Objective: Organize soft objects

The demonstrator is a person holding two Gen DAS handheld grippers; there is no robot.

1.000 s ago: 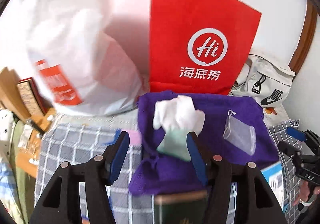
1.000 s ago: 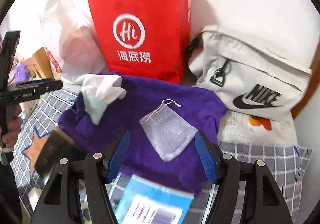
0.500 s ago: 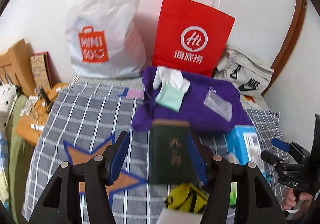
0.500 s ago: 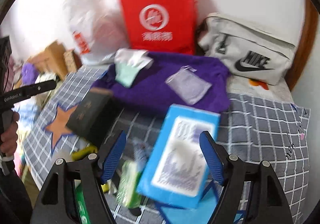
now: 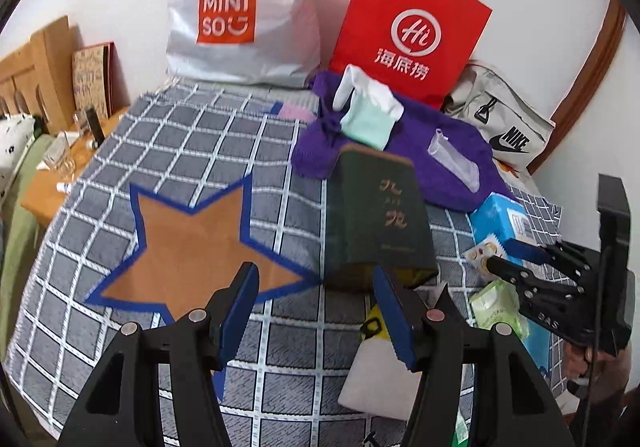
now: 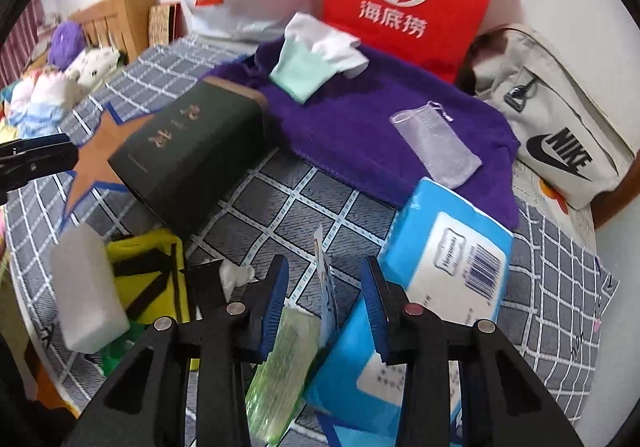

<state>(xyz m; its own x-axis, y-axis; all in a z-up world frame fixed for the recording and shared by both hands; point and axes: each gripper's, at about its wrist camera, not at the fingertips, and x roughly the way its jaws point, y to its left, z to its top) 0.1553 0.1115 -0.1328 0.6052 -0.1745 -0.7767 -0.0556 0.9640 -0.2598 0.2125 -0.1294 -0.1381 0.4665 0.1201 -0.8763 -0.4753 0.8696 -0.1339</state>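
Closing right claw point(image 6: 324, 305) around sachet point(image 6: 326, 287)

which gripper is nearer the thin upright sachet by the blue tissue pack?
Right. The right gripper straddles the sachet, jaws closing, pads not yet pressing it. The left gripper hangs off over the star-print bedspread, beside the dark green box.

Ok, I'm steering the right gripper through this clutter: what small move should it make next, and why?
Probably finish closing the right gripper on the thin sachet. Its jaws are closing with that sachet standing upright between them, pads not yet pressing, above the green wipes pack beside the blue tissue pack.
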